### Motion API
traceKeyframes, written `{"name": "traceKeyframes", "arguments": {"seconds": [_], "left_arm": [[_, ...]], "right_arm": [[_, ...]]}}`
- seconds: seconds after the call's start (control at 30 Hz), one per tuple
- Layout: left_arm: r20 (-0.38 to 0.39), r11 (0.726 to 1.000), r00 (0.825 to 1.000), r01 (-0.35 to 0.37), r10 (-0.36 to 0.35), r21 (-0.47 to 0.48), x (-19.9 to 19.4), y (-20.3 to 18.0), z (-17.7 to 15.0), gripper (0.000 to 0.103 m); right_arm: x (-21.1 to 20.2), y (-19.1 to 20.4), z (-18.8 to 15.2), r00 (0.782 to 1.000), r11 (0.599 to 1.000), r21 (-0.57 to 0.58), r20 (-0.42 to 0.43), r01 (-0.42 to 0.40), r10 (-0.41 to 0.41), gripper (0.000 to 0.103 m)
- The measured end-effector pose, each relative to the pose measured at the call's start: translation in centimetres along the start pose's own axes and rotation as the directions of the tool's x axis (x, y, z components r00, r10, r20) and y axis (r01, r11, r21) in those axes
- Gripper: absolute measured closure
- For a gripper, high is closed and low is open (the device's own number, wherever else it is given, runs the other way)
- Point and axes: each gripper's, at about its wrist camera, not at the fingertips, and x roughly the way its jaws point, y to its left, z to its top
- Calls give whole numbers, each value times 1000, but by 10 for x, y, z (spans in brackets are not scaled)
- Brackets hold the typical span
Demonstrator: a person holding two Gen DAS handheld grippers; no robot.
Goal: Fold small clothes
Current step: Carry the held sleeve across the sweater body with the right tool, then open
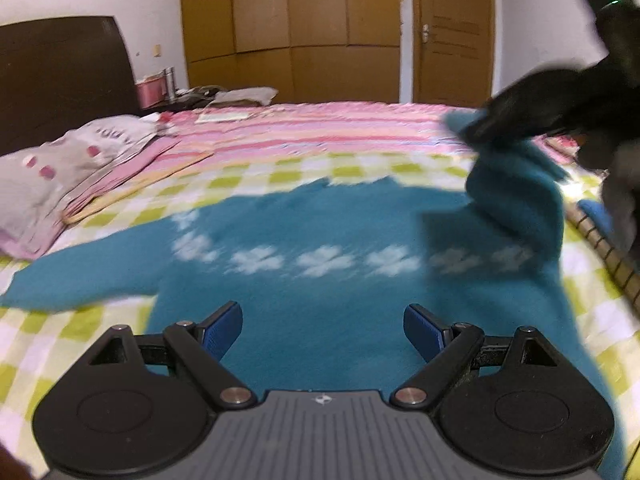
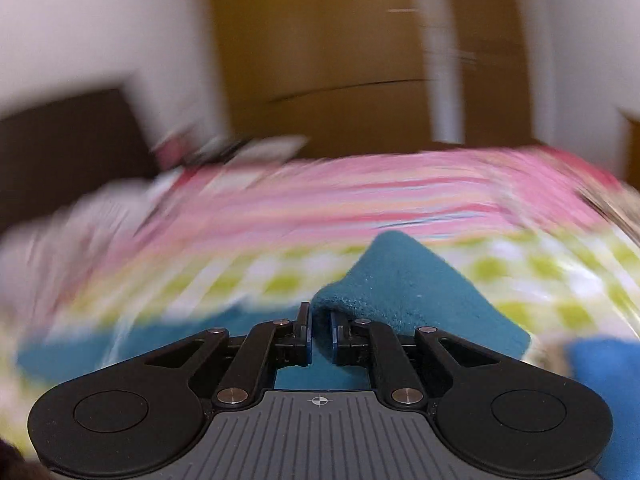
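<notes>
Bedding first: your bed (image 1: 280, 168) fills both views, covered near you by a green-and-white checked sheet (image 1: 36, 344) and farther off by a pink striped blanket (image 1: 320, 128). Behind it stand a brown wardrobe (image 1: 290, 28) and a door (image 1: 452, 36), with a dark headboard (image 1: 60, 80) to the left and a grey pillow with pink spots (image 1: 64, 168) resting on folded pink cloth by it. On the checked sheet lies your teal sweater (image 1: 304, 296), spread flat, a row of white flower shapes across its chest and one sleeve stretched out to the left. Its other sleeve (image 1: 516, 196) is raised off the bed at the right, pinched by your right gripper (image 2: 320, 330); in the right wrist view the fingers sit nearly together with teal knit bunched between and just ahead of them, and the rest of that view is heavily smeared. Your left gripper (image 1: 323, 330) hangs above the sweater's lower body with its blue-padded fingers (image 1: 224, 330) spread wide apart and nothing between them. A small patch of brighter blue cloth (image 2: 604, 376) shows at the right edge; you cannot tell what it is.
</notes>
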Motion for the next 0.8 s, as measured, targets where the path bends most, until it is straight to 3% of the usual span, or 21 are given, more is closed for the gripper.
{"name": "traceKeyframes", "arguments": {"seconds": [0.13, 0.3, 0.37, 0.43, 0.53, 0.63, 0.73, 0.8], "left_arm": [[-5, 999, 999, -38, 38, -16, -1, 32, -23, 10], [-35, 998, 999, -20, 17, -62, 8, 58, -32, 10], [-19, 998, 1000, -4, 3, -62, 9, 62, -28, 10], [-1, 998, 1000, -1, 1, -55, 8, 65, -27, 10], [3, 999, 1000, -2, 2, -50, 7, 70, -29, 10], [-7, 998, 1000, 4, -5, -58, 8, 75, -30, 10], [-7, 997, 1000, 12, -13, -73, 8, 79, -29, 10], [-9, 996, 1000, 17, -18, -85, 8, 83, -29, 10]], "right_arm": [[45, 79, -40, 987, 974, -212, -156, -74, 41, 92], [55, 101, -66, 978, 942, -329, -207, -66, -3, 85], [51, 98, -66, 978, 940, -332, -210, -72, 1, 78], [51, 96, -66, 978, 944, -323, -209, -61, -8, 60], [53, 78, -62, 979, 978, -200, -205, -60, 18, 51], [55, 52, -56, 977, 997, 35, -200, -69, 75, 49], [46, 26, -59, 978, 965, 248, -163, -88, 131, 46], [41, 10, -62, 979, 920, 377, -119, -107, 162, 46]]}}
